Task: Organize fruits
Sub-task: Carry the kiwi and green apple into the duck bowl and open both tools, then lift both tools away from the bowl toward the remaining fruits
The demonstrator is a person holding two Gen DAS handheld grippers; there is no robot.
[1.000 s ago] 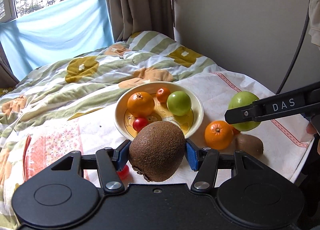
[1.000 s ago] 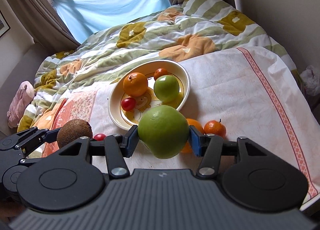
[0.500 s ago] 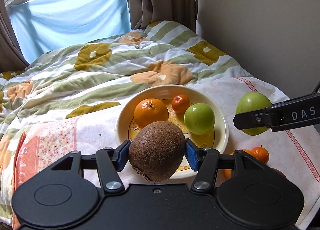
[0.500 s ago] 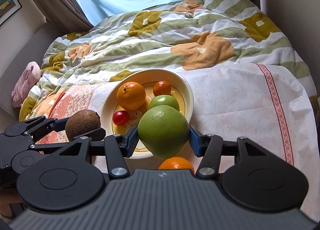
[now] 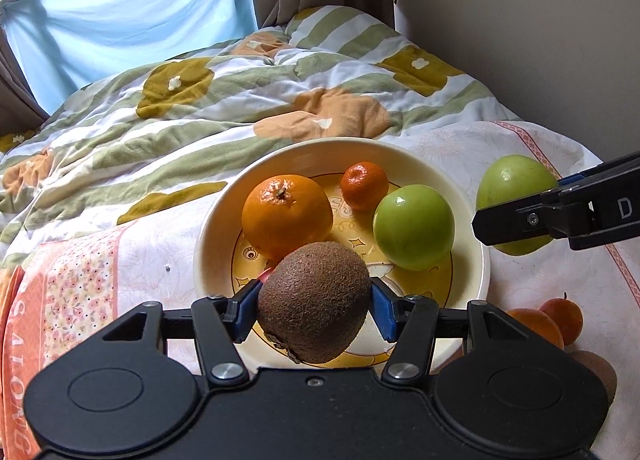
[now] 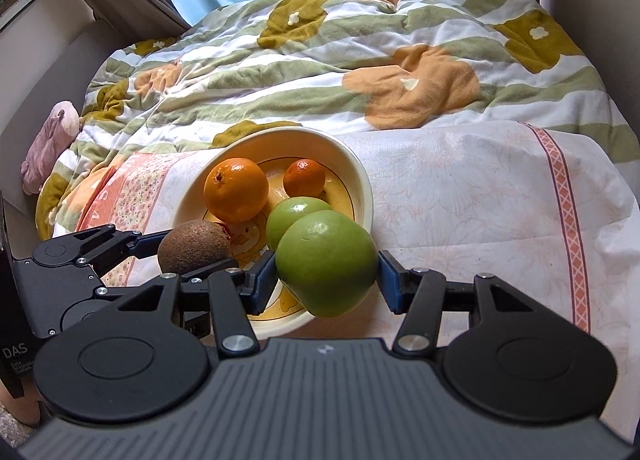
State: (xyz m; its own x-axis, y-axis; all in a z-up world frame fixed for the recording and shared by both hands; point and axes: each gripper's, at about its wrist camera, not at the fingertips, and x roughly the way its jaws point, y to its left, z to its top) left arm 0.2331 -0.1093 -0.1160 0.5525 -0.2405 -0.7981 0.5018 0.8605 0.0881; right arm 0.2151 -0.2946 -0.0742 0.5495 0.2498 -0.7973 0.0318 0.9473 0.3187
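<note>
Orange fruit (image 5: 536, 326) beside bowl (image 5: 482, 260) — perhaps two — only left-wrist view shows.

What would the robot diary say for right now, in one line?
left gripper: holds fuzzy brown kiwi | right gripper: holds big green apple | both over cream round bowl

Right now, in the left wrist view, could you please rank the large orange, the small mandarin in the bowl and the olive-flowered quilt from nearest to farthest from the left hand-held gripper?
1. Large orange: in the bowl, just beyond the left hand-held gripper.
2. Small mandarin: farther back in the bowl, toward the right.
3. Quilt: behind the bowl.
</note>
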